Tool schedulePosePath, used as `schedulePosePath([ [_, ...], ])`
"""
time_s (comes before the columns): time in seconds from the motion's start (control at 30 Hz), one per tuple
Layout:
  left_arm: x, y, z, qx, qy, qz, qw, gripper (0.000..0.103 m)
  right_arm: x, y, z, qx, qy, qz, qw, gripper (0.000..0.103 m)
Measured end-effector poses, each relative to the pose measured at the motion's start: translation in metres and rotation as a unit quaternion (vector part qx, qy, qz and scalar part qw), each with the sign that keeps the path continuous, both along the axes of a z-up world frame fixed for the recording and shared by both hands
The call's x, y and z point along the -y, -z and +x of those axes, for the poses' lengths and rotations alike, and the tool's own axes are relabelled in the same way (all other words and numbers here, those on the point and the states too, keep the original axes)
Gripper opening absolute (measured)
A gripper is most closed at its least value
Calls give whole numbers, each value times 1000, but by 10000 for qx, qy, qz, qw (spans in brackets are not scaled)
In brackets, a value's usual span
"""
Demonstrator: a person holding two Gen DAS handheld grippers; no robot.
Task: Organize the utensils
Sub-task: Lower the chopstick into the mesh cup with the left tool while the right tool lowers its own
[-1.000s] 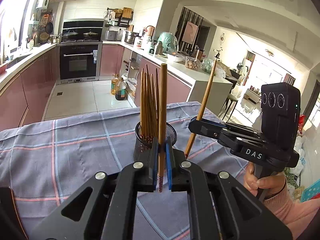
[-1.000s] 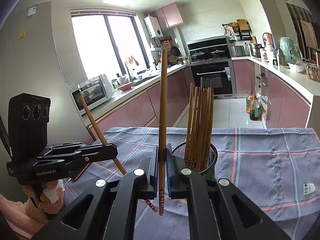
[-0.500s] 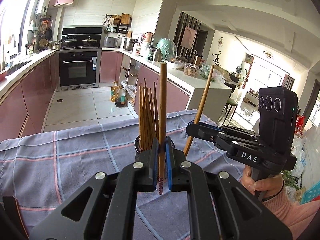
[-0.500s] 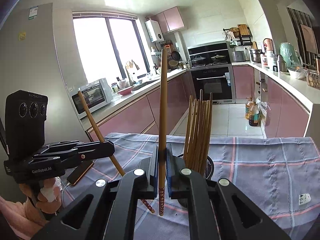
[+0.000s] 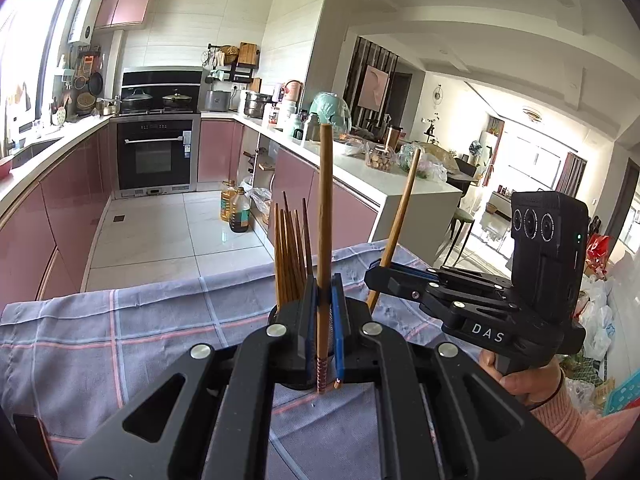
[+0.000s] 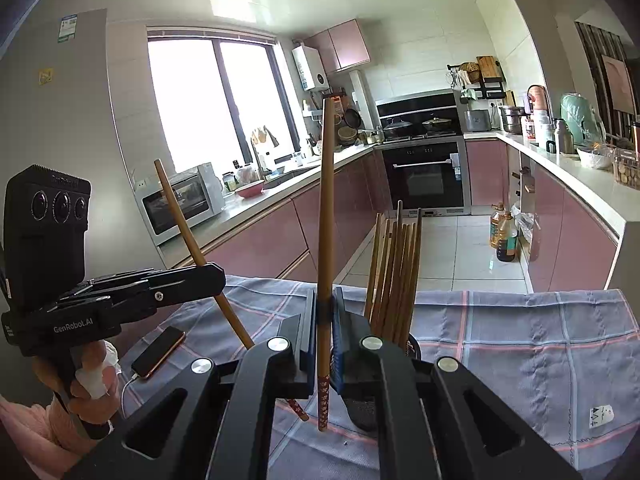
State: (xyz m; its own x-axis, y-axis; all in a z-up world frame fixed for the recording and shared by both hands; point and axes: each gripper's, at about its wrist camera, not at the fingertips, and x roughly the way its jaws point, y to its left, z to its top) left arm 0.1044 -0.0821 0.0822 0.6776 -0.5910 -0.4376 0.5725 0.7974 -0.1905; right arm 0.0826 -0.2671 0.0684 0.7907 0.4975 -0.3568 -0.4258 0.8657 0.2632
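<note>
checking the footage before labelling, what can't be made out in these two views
- Mesh holder: mostly hidden behind each gripper's own fingers in both views.
- Chopsticks in the holder: lower ends hidden; overlap prevents an exact count.
- Phone: only in the right wrist view, screen unreadable.
- White tag on the cloth: print too small.

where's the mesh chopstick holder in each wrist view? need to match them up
Left wrist: mesh holder at centre, mostly hidden behind the jaws; its chopstick bundle rises just left of the held chopstick.
Right wrist: mesh holder lower centre, below the jaws; bundle right of the held chopstick.
Shared landmark: the black oven.
</note>
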Motion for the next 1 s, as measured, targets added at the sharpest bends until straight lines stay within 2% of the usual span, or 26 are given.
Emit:
schedulePosePath([
  [0.6,4,-8,1,232,-115,15,9997,8,2,-10,10,113,82,-42,9999,6],
  [1.0,17,-6,8,202,-208,108,9995,8,2,-12,22,76,192,-9,9998,6],
])
